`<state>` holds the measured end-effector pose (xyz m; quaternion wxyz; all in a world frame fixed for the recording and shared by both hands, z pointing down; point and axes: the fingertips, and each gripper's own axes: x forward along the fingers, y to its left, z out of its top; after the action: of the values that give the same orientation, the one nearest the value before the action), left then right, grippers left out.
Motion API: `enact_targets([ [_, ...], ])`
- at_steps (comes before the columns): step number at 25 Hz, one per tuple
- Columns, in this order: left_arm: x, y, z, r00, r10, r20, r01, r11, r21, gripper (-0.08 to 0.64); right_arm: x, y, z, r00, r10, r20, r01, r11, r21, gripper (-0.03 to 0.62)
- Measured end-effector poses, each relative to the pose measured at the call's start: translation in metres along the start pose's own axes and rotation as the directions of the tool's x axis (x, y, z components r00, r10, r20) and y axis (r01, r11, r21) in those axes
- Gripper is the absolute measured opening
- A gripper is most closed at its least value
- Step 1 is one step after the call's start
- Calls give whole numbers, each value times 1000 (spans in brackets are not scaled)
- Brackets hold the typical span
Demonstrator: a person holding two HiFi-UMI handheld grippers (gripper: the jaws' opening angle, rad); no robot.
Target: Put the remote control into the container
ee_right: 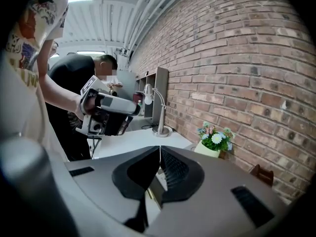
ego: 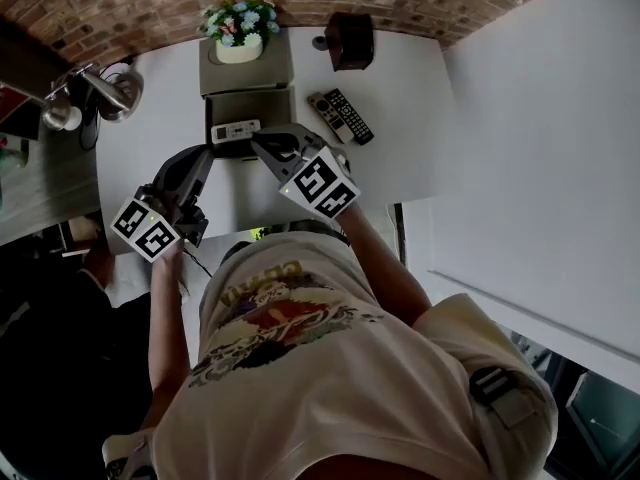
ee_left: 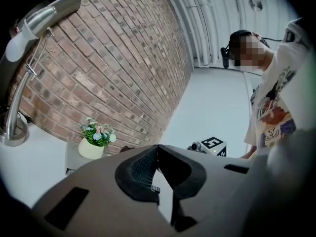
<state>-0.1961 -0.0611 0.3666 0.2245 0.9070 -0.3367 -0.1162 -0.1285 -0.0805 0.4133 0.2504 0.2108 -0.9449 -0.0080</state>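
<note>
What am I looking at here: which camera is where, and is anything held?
No robot: a person holds a two-jaw gripper in each hand. The head view looks down from the person's head; each gripper view rides on its gripper, looking along the jaws. The left gripper and right gripper are both shut, holding nothing. On the white table: a grey container with a white remote apparently inside, a black remote beside it, a flower pot and a lamp.

— Anything you can't read?
— The dark thing [ego: 350,40] at one o'clock of the container [ego: 250,103]: I can't tell what it is. My right gripper [ego: 260,141] covers the container's five-o'clock corner. The lamp [ee_left: 44,16] is cut off at nine.
</note>
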Motion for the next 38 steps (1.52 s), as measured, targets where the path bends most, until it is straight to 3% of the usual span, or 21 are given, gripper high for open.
enact_targets([
  [4,20,0,-13,998,-9,-62,10,1000,14,5,-12,-13,-17,1000,-29,-4,29,997,70,12],
  [10,53,-13,-29,993,-34,-109,37,999,21,5,-28,-24,-38,998,-64,4,63,992,107,12],
  [18,90,-26,-58,980,-54,-194,51,999,-18,6,-46,-57,-112,989,-81,-121,107,967,231,37],
  [22,95,-29,-71,976,-19,-219,12,999,-33,5,-49,-76,-158,977,-84,-194,135,954,269,133],
  [27,86,-28,-87,970,52,-238,-64,997,-46,5,-51,-95,-213,955,-97,-281,182,938,296,194],
  [33,82,-28,-94,967,119,-227,-136,989,-61,6,-51,-105,-258,932,-56,-359,186,922,341,224],
  [38,87,-40,-103,965,127,-230,-148,986,-77,6,-54,-102,-287,910,-4,-414,169,916,364,227],
])
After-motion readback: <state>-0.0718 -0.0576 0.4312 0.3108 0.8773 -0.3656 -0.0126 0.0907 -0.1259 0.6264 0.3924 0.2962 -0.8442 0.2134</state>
